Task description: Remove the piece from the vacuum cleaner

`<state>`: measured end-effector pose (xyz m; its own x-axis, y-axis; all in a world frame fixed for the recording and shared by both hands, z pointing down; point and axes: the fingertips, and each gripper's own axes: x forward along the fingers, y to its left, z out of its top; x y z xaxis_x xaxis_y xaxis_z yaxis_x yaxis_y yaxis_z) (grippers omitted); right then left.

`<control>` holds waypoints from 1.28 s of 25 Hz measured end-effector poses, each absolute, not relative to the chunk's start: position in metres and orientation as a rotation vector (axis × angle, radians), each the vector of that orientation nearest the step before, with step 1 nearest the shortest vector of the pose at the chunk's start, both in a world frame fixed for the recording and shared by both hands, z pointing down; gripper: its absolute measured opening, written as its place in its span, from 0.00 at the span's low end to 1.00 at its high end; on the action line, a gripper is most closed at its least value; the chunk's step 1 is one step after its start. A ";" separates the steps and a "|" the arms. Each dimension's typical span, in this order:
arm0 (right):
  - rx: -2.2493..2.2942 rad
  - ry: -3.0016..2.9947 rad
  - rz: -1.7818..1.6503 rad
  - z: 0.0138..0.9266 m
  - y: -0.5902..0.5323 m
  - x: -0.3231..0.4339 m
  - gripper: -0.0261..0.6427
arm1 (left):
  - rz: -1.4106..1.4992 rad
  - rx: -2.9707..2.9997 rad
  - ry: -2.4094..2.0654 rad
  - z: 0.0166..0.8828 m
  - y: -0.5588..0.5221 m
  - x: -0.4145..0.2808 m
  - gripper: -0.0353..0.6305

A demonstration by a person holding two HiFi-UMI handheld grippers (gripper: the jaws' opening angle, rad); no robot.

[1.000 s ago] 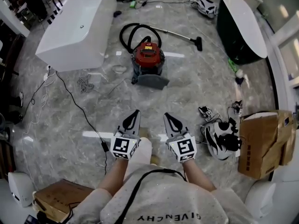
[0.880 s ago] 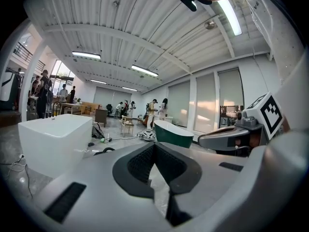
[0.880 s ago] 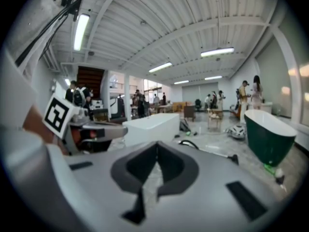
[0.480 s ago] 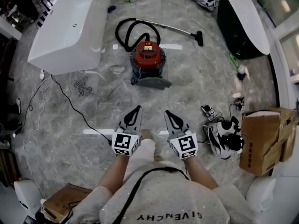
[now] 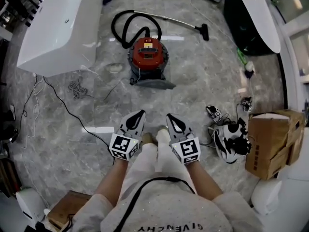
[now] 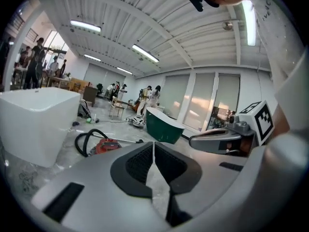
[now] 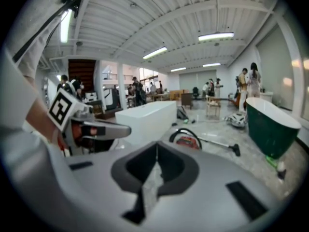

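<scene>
A red canister vacuum cleaner (image 5: 147,56) stands on the marble floor ahead, with a black hose (image 5: 124,24) looped behind it and a metal wand ending in a black floor nozzle (image 5: 204,32). It also shows small in the left gripper view as the vacuum cleaner (image 6: 106,145) and in the right gripper view as the vacuum cleaner (image 7: 189,141). My left gripper (image 5: 138,115) and right gripper (image 5: 170,118) are held side by side near my body, well short of the vacuum. Both are shut with nothing between the jaws.
A white bathtub (image 5: 58,28) lies at the left, a dark green bathtub (image 5: 251,18) at the right. A black cable (image 5: 72,110) crosses the floor on the left. A cardboard box (image 5: 270,141) and a headset with loose gear (image 5: 231,141) sit at the right.
The vacuum has come lower and nearer in the head view as I walk toward it. Both grippers stay shut and keep their place in front of me.
</scene>
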<state>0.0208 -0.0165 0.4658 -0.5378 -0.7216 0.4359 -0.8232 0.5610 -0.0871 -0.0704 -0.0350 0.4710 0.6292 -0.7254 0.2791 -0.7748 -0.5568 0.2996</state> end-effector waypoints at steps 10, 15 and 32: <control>1.110 -2.427 0.466 0.540 -0.060 0.025 0.06 | 0.156 2.351 -1.180 0.534 -0.064 -0.044 0.09; 1.020 -2.445 0.467 0.567 -0.093 0.019 0.06 | 0.178 2.326 -1.191 0.565 -0.096 -0.035 0.09; 0.826 -2.365 0.562 0.687 -0.139 0.014 0.06 | 0.431 2.340 -1.046 0.681 -0.149 -0.006 0.10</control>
